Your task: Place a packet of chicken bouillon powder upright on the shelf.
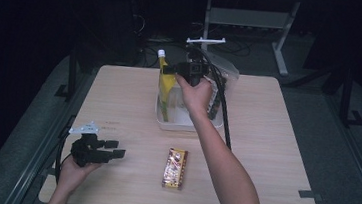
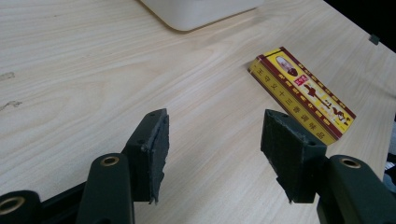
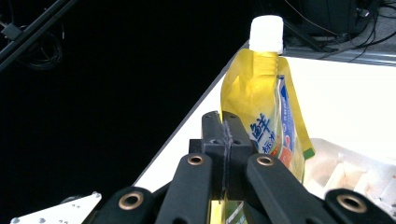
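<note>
Near left corner of table [image 1: 274, 156]: left gripper [image 1: 114, 148] low over the wood in a hand [image 1: 72, 174], jaws apart with nothing between, pads [image 2: 156, 149] bare, pointing right toward box [image 1: 174, 168]. From the left gripper view, box [image 2: 302, 93] just beyond the right pad, not touching. Lying flat, yellow with dark red border and printed label, near the middle of the near edge, well apart from tub [image 1: 172, 121].

Farther, mid-table toward the far edge: white tub standing, a corner of it also at the top of the left gripper view [image 2: 196, 14]. Inside, at the tub's left end, yellow pouch [image 1: 164, 83] upright with white cap [image 1: 161, 53] on top. At the tub's right end, clear bag [image 1: 224, 78] rising above the rim.

Right gripper [image 1: 171, 70] raised over the tub in the right hand [image 1: 197, 96], forearm reaching across the table. Jaws pressed together [image 3: 226, 135], nothing visibly between the pads, tips just beside the pouch [image 3: 266, 107] below its cap [image 3: 266, 31]. Contact with the pouch: cannot tell.
</note>
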Tool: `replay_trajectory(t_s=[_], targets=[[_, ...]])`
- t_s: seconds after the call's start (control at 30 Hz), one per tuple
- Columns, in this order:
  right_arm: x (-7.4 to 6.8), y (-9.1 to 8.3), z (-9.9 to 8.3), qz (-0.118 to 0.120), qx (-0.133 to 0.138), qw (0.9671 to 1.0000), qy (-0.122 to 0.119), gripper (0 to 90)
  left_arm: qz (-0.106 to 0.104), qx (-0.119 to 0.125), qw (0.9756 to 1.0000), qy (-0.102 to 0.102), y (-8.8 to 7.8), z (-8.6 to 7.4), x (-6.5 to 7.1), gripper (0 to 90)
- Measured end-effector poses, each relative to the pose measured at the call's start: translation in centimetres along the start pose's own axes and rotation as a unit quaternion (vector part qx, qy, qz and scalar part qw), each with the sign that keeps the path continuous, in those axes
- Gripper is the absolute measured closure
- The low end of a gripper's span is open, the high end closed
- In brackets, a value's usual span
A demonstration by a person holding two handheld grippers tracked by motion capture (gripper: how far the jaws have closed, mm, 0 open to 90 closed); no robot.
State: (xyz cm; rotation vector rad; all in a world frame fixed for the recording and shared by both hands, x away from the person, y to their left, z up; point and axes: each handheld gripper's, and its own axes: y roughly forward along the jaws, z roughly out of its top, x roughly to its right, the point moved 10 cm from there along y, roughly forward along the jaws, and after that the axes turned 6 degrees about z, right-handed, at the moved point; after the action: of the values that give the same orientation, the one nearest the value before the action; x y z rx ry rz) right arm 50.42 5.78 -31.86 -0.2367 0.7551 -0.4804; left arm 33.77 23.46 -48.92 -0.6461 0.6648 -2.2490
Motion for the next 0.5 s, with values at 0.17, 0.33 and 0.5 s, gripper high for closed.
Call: replay_trajectory(t_s=[0.17, 0.33, 0.5], targets=[[0.5, 0.5, -0.1, -0.009, 0.002, 1.0000, 0.000, 89.6, 0.002, 0.000, 1.0000, -0.001, 0.0, 0.0, -0.1, 41.2], [0.9, 0.9, -0.2, -0.013, 0.008, 0.9999, 0.000, 89.6, 0.002, -0.001, 1.0000, -0.001, 0.1, -0.1, -0.1, 41.2], [1.1, 1.4, -0.5, -0.016, 0.013, 0.9998, 0.001, 89.6, 0.002, -0.001, 1.0000, -0.001, 0.0, -0.1, -0.1, 41.3]])
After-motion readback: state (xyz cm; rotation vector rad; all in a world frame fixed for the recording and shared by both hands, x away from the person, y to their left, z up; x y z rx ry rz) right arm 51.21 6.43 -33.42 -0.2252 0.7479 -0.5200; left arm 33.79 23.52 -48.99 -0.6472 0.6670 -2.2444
